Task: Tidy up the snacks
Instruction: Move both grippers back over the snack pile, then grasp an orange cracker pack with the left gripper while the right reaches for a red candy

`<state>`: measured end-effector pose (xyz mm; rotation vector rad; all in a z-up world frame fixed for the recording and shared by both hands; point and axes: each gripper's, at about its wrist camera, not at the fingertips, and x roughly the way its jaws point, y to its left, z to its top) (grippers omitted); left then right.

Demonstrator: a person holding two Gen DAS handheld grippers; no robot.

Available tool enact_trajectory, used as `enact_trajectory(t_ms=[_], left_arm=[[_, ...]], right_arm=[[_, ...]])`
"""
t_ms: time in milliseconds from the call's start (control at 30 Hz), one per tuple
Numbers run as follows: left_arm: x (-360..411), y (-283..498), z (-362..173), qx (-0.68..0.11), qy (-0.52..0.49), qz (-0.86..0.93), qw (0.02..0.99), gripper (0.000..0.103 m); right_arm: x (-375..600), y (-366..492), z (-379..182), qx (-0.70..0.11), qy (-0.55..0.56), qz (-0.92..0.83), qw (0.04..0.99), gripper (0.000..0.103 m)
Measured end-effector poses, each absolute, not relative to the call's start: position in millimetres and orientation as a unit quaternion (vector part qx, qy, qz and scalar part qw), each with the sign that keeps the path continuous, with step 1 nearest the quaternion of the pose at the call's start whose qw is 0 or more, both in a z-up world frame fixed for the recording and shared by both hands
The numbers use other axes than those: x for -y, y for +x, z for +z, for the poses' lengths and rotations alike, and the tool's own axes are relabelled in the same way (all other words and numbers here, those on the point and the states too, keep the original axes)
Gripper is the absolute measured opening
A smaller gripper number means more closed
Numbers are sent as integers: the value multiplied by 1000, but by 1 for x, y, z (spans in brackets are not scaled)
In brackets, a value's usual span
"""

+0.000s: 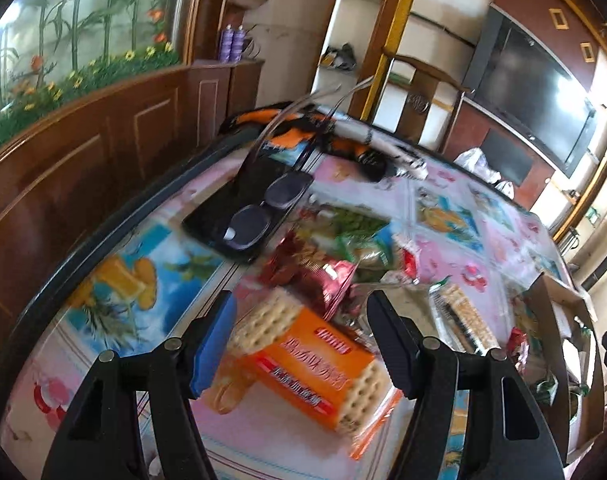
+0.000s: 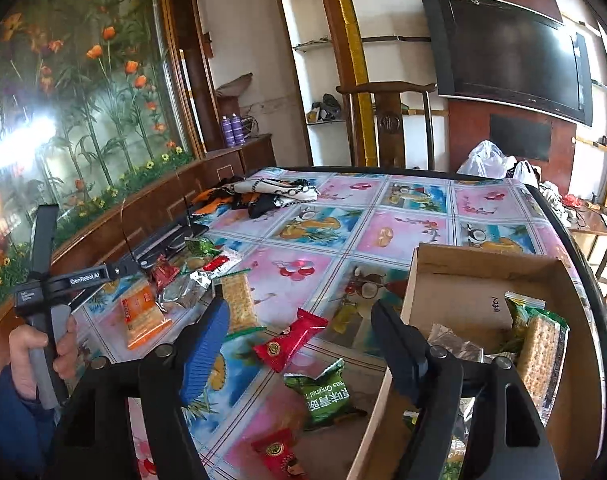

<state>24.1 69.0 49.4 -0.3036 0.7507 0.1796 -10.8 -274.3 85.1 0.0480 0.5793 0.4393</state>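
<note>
Between the parted, empty jaws of your left gripper (image 1: pixel 299 344) lies the orange cracker pack (image 1: pixel 319 364), flat on the desk (image 1: pixel 115 280) at the near edge of the snack pile; it looks light, crinkly and brittle inside, so pinch it gently across its short sides. Just beyond it sit foil packets (image 1: pixel 323 268) and glasses (image 1: pixel 263 208) on a dark case, easy to snag. Your right gripper (image 2: pixel 299 344) also hangs open and empty over a red candy (image 2: pixel 289 338), beside the cardboard box (image 2: pixel 479 272) at right.
</note>
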Motion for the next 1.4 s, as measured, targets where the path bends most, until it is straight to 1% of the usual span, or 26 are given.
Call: enact_trajectory(t_ms=[100,200,267,367,400,467,533,700,733,800,833,867,967,1133,1267,1400], left_arm=[[-69,28,41,-392,-150,100,902,67],[-70,31,33,-414,-151,114,890,68],[-70,32,29,-423,-150,126,885,75],[-66,37,23,-439,-154,123,877,78],[-64,41,20,-447,-150,124,873,78],[-60,45,18,-449,-145,125,873,84],[-55,48,17,-450,-125,131,874,85],[-54,50,10,-463,-106,118,872,86],[-51,50,10,-462,-93,118,874,85],[-48,49,9,-461,-75,125,875,75],[-45,49,10,-460,-64,129,876,61],[-43,48,11,-455,-54,131,879,53],[-38,47,12,-450,-40,134,882,52],[-33,43,22,-426,-50,115,896,52],[-27,36,37,-390,-57,93,915,52],[-16,30,45,-362,-36,86,927,52]], right_arm=[[272,-9,83,-292,20,209,933,55],[275,-4,80,-299,28,195,934,55],[279,-2,81,-302,34,196,932,55],[280,-3,83,-297,42,199,933,57],[279,-4,83,-296,37,203,933,59],[276,-5,84,-293,31,201,934,62],[275,-6,84,-292,29,201,934,66],[275,-6,83,-295,30,202,934,67],[275,-5,82,-296,29,201,933,67],[275,-5,81,-299,28,200,933,67],[275,-4,81,-299,28,199,933,67],[276,-3,81,-300,29,198,933,67],[278,0,80,-307,35,192,932,67],[285,9,74,-331,65,193,921,67],[281,22,67,-379,104,207,896,67],[256,30,61,-418,91,205,880,67]])
